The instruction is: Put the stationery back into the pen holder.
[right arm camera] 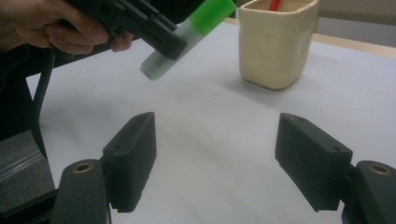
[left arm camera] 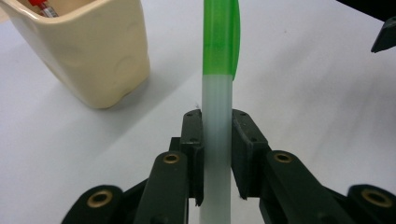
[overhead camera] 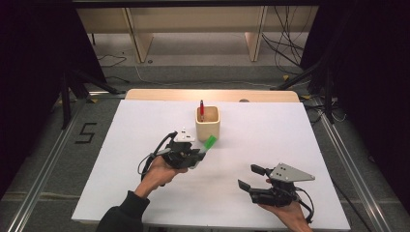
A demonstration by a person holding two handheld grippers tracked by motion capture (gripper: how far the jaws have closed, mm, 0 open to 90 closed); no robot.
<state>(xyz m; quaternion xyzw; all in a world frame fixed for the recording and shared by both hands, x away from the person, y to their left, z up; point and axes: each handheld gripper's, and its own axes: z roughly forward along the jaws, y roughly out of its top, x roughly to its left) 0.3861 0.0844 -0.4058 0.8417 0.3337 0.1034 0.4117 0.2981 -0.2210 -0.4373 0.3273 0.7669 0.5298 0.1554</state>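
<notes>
Green-capped translucent white marker (left arm camera: pixel 217 116) clamped in the left gripper (overhead camera: pixel 197 155)

It is held above the white counter (overhead camera: pixel 145 121), cap toward the cream ceramic cup (overhead camera: pixel 208 123) holding a red pen (overhead camera: pixel 201 110); the right gripper (overhead camera: pixel 251 177) hovers apart, jaws wide and empty.

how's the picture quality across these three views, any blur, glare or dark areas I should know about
High view: bright white table top, near-black surroundings, glare along its far edge. Left gripper view: the left gripper clamps a translucent marker with a green cap; the cream ceramic cup looks soft, its shadow faint. Right gripper view: the open right gripper is slightly blurred.
</notes>
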